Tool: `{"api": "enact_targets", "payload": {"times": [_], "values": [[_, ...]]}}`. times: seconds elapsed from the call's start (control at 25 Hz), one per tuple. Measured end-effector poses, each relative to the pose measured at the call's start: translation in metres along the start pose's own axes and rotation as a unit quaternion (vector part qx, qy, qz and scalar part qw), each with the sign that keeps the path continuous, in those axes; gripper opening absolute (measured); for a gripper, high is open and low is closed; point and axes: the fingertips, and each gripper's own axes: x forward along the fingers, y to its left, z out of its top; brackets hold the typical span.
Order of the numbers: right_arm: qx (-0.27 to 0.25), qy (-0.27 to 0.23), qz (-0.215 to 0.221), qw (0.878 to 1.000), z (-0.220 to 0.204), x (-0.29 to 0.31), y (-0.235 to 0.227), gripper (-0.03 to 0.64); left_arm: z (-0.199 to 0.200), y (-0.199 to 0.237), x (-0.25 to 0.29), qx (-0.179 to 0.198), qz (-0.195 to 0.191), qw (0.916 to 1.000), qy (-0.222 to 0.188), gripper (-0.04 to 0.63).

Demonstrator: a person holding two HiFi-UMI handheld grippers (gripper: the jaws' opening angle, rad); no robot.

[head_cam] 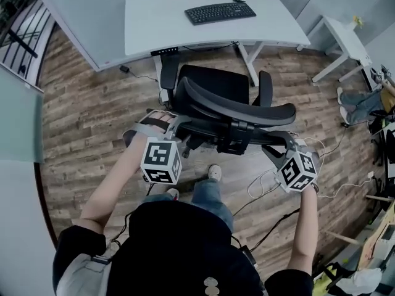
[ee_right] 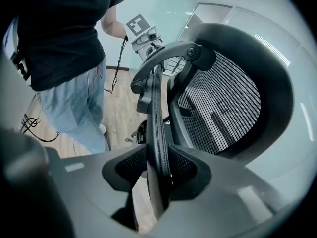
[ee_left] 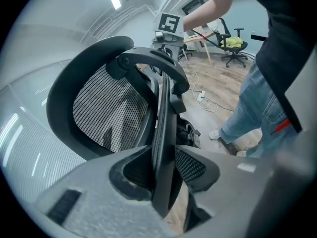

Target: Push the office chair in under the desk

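A black mesh office chair (head_cam: 213,85) stands in front of the white desk (head_cam: 154,17), its seat facing the desk and its curved backrest (head_cam: 247,110) toward me. My left gripper (head_cam: 176,125) sits at the backrest's left edge and my right gripper (head_cam: 285,142) at its right edge. In the left gripper view the backrest rim (ee_left: 163,133) runs between the jaws of the left gripper (ee_left: 163,167), with both pads against it. The right gripper view shows the same: the rim (ee_right: 156,128) is pinched in the right gripper (ee_right: 157,165). The mesh back (ee_right: 223,103) fills the rest of that view.
A black keyboard (head_cam: 220,12) lies on the desk. A small white side table (head_cam: 345,39) stands at the right. Cables (head_cam: 265,184) trail over the wooden floor behind the chair, by my feet (head_cam: 214,172). Another office chair (ee_left: 233,46) stands far off.
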Motion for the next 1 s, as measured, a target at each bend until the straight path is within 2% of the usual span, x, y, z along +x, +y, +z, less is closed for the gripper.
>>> {"api": "enact_targets", "payload": {"times": [0.16, 0.4, 0.68, 1.0], "values": [[-0.031, -0.013, -0.001, 0.999, -0.01, 0.011, -0.008, 0.147, 0.0, -0.004, 0.01, -0.02, 0.022, 0.9995, 0.014, 0.153], [-0.074, -0.028, 0.012, 0.997, -0.026, 0.03, -0.044, 0.144, 0.0, 0.009, 0.032, -0.049, 0.045, 0.9973, 0.031, 0.153], [-0.102, -0.052, 0.045, 0.992, -0.078, 0.045, -0.15, 0.144, 0.03, 0.089, 0.09, -0.103, 0.029, 0.9934, 0.042, 0.153], [-0.139, -0.076, 0.055, 0.986, -0.092, 0.063, -0.193, 0.143, 0.029, 0.117, 0.115, -0.138, 0.035, 0.9877, 0.065, 0.155]]}}
